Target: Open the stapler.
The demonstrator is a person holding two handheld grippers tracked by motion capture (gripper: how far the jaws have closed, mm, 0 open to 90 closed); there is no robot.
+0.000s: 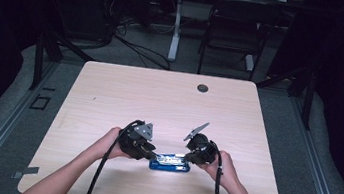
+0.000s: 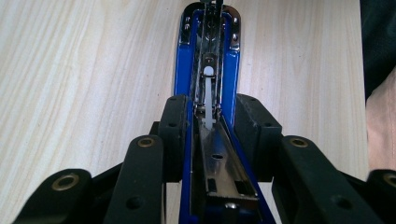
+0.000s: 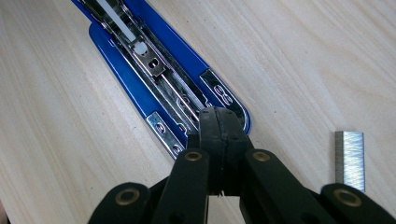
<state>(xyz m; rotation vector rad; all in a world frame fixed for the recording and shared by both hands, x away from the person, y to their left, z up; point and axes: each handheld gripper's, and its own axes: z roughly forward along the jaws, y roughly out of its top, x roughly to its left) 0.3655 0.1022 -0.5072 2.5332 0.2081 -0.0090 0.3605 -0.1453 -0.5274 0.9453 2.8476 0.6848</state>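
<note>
Both claws are seen at the near middle of the table (image 1: pixel 110 89), one at each end of a blue stapler (image 1: pixel 170 162) that lies opened flat on the wood, its long axis running left to right. The left claw (image 2: pixel 205 135) is closed around the stapler's left end: its two black pads are pressed against the blue sides, with the silver staple channel (image 2: pixel 219 163) and its white pusher (image 2: pixel 205 119) seen between them. The right claw (image 3: pixel 219 135) is drawn narrow, its pads nearly together at the stapler's right end, just over the chromed tip of the magazine; whether anything is pinched there cannot be told. A strip of staples (image 3: pixel 349 158) is seen lying on the table just beside the right claw, apart from the stapler. In the high view the left hand (image 1: pixel 108 144) and right hand (image 1: pixel 221 169) are seen behind their claws, with black cables trailing toward the near edge. A black chair (image 1: pixel 234 29) stands on the floor beyond the far edge.
</note>
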